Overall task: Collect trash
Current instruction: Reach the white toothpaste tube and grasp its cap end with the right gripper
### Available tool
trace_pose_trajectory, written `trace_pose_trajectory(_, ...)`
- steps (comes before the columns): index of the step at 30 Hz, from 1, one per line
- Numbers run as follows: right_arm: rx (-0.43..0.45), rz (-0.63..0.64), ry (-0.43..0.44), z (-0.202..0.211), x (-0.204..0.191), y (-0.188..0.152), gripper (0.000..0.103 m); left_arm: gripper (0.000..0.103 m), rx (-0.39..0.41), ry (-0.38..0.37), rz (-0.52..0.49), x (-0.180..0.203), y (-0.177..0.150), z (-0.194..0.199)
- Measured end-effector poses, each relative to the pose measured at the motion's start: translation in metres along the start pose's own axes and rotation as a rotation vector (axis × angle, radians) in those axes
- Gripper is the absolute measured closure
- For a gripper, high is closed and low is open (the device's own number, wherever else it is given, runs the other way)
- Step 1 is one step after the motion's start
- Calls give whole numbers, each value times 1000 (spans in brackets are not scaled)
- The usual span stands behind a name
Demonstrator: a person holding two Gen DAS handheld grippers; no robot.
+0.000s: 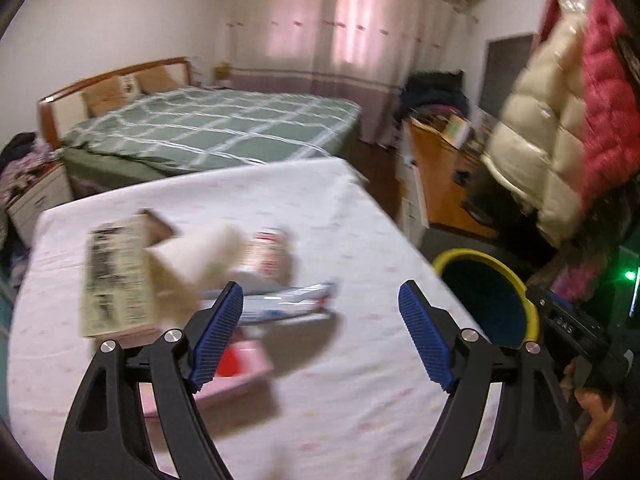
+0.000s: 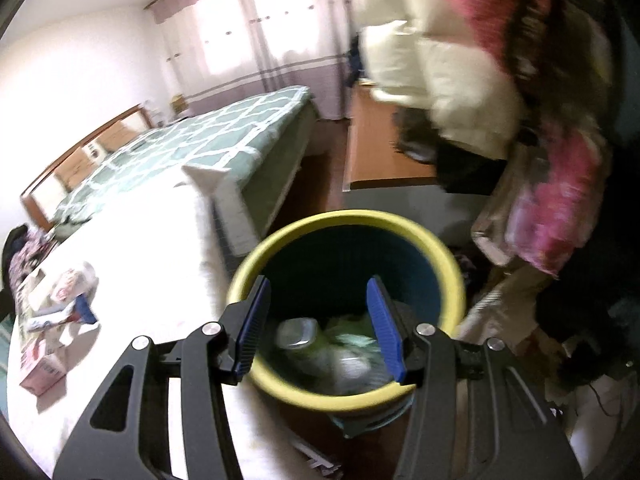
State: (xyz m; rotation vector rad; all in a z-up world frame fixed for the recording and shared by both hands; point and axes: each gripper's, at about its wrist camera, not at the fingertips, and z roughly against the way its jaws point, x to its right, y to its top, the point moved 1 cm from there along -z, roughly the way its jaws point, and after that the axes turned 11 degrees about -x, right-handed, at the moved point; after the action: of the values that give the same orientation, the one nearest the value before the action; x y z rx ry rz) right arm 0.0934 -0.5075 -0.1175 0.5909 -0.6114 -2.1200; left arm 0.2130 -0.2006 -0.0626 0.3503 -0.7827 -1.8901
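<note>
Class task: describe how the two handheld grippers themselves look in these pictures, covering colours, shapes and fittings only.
Both look alike. The left gripper and right gripper each have two black angular arms with cut-out slots and round silver pivot bolts. Their fingers carry ribbed blue pads. No cables show. In the left view, the right gripper's black body bears unclear white lettering.

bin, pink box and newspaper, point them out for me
bin (image 2: 344,220): right wrist view, far yellow rim
pink box (image 1: 244,364): left wrist view, top face
newspaper (image 1: 116,280): left wrist view, middle of the printed page
</note>
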Motion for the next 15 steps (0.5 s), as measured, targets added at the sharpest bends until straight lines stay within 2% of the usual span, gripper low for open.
trace_pose_trajectory(8, -62, 179, 119, -9, -100, -11, 55, 24, 64, 144, 177, -113, -22, 34)
trace_pose_trajectory(15, -102, 339, 198, -15, -180, -28, 55, 23, 112, 248, 290, -185, -47, 40)
